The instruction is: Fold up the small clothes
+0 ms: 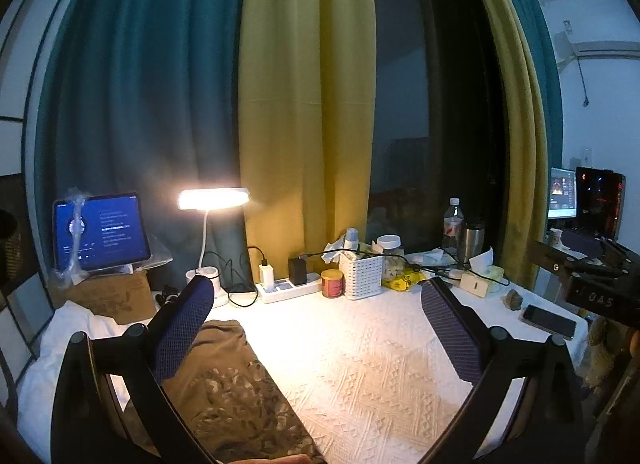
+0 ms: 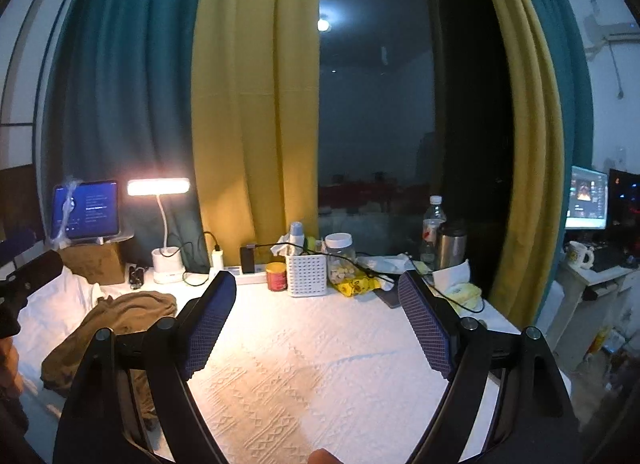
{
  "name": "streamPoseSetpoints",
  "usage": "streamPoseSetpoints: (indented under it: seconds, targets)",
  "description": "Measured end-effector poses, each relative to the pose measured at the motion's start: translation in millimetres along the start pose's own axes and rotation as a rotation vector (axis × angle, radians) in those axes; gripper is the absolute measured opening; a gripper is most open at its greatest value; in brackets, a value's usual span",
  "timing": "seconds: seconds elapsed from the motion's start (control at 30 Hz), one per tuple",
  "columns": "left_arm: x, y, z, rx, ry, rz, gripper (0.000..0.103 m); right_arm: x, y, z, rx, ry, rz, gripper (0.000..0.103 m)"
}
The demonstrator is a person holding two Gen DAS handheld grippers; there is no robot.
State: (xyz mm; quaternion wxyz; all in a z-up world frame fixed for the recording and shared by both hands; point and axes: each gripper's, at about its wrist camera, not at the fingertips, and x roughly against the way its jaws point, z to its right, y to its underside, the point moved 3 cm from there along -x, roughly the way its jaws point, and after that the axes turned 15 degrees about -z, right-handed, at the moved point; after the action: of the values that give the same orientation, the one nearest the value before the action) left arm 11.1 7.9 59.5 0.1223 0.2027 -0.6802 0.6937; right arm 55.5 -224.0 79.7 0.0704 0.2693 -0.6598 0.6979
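Right gripper (image 2: 316, 328) beside brown garment (image 2: 120, 316)

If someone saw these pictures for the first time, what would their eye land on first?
Probably the lit desk lamp glowing at the back left of the table, in front of the teal and yellow curtains. Next, the crumpled brown garment lying on the white textured tablecloth, left of the open right gripper.

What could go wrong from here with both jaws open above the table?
1. The brown garment lies crumpled at the table's left edge, beside the left gripper; a poor grab could drag it off.
2. A charging cable and red tin crowd the back; the right gripper could snag them.
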Motion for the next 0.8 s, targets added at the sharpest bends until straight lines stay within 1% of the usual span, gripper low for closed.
streamPoseSetpoints:
  seconds: [0.13,0.27,0.43,0.8]
  targets:
    - [3.1,-1.7,-4.7,0.006,0.003,0.011,0.102,5.8,-2.8,-1.6,-0.015,0.034,0.003,0.086]
    - [4.1,-2.3,-10.5,0.013,0.023,0.015,0.102,14.3,-6.2,-7.6,-0.004,0.026,0.027,0.086]
    - [1.9,-1.6,-17.9,0.025,0.01,0.009,0.102,15.9,-7.8,-13.4,0.002,0.014,0.039,0.086]
    - [-6.8,1.5,-28.7,0.054,-0.012,-0.021,0.102,-11.7,-7.1,-27.0,0.036,0.016,-0.038,0.086]
